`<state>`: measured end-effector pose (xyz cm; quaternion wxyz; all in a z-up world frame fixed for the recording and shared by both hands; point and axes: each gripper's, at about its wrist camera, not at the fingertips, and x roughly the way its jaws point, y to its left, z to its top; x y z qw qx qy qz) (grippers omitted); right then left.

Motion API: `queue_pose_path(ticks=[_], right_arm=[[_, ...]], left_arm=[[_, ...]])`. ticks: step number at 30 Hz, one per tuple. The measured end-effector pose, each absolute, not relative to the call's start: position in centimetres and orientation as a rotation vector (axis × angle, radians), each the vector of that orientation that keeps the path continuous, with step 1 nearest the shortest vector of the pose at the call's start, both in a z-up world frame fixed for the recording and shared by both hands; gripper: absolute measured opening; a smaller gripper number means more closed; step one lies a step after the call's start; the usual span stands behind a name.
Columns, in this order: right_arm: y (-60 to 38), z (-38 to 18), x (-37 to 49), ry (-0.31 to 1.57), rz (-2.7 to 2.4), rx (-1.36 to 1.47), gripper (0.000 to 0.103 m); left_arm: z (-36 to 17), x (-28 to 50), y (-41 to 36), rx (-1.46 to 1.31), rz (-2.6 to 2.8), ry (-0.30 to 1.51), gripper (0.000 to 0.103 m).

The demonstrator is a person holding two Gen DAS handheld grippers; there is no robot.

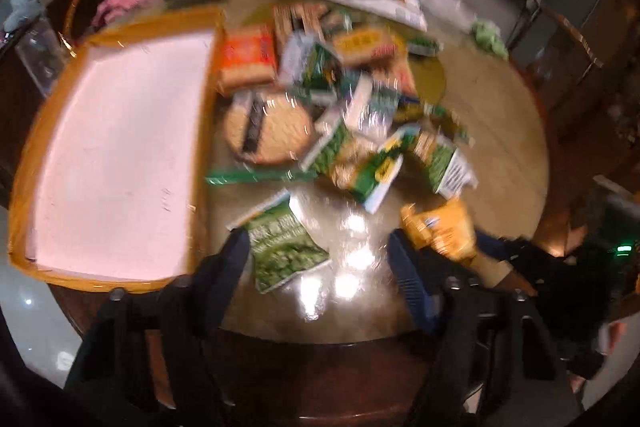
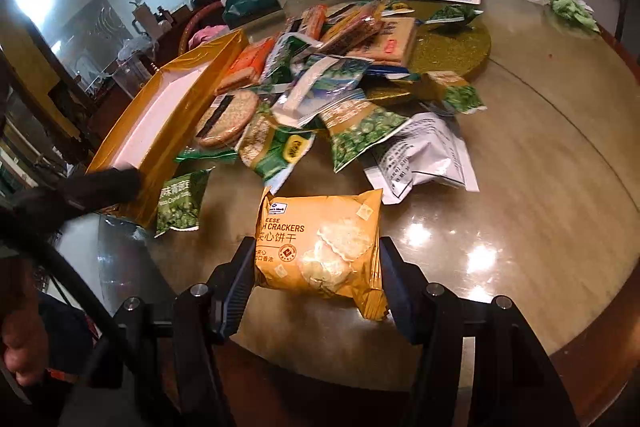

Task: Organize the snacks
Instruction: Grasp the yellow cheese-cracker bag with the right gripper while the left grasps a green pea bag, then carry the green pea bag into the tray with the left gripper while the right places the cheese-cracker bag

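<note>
The right gripper [image 2: 316, 267] grips a yellow cracker pack [image 2: 320, 251] by its sides, just above the glossy worktop [image 2: 520, 187]. The left gripper [image 1: 320, 259] stands open over a green pea packet [image 1: 284, 247], one finger at its edge, beside the gold box [image 1: 204, 131]. A snack pile [image 2: 320, 87] lies beyond.
</note>
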<state>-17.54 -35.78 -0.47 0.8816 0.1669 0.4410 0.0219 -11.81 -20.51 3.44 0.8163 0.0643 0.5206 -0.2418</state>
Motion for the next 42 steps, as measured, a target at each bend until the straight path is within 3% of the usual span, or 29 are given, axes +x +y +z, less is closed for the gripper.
queue_pose_path(ticks=[3,7,11,20,22,24,28,30,31,36,37,39,42], right_arm=[[-36.4,-0.6,-18.2,0.912,0.031,0.354,0.059],[-36.4,-0.7,-18.5,0.904,0.034,0.356,0.059],[-36.2,-0.7,-18.4,0.901,0.038,0.355,0.059],[-35.8,-0.7,-18.3,0.902,0.033,0.317,0.059],[-35.6,-0.7,-18.3,0.906,0.035,0.311,0.059],[-35.4,-0.7,-18.4,0.911,0.034,0.305,0.059],[-35.2,-0.6,-18.6,0.916,0.039,0.298,0.059],[-35.2,-0.6,-18.4,0.923,0.039,0.296,0.059],[-35.2,-0.6,-18.3,0.925,0.039,0.300,0.059],[-34.4,-0.5,-18.2,0.936,0.046,0.295,0.059],[-34.3,-0.5,-18.2,0.938,0.047,0.292,0.059],[-34.2,-0.5,-18.3,0.943,0.050,0.289,0.059],[-34.2,-0.5,-18.4,0.942,0.053,0.288,0.059]], left_arm=[[1.8,-10.8,-20.6,0.157,-0.443,1.158,0.050],[0.9,-10.1,-21.0,0.204,-0.409,1.183,0.050],[0.6,-10.6,-20.7,0.203,-0.406,1.189,0.044],[0.6,-10.3,-20.7,0.210,-0.487,1.156,0.044],[0.1,-10.0,-20.9,0.216,-0.490,1.170,0.036],[0.1,-10.3,-20.5,0.209,-0.492,1.165,0.034],[0.9,-10.5,-19.9,0.168,-0.529,1.182,0.036],[1.2,-10.3,-19.7,0.166,-0.529,1.178,0.056],[1.4,-10.1,-19.6,0.162,-0.524,1.165,0.059],[0.9,-9.4,-20.9,0.219,-0.555,1.153,0.059],[0.7,-9.5,-21.4,0.254,-0.548,1.139,0.058],[0.5,-9.6,-21.6,0.257,-0.555,1.140,0.041],[0.3,-9.9,-21.3,0.225,-0.564,1.134,0.039]])
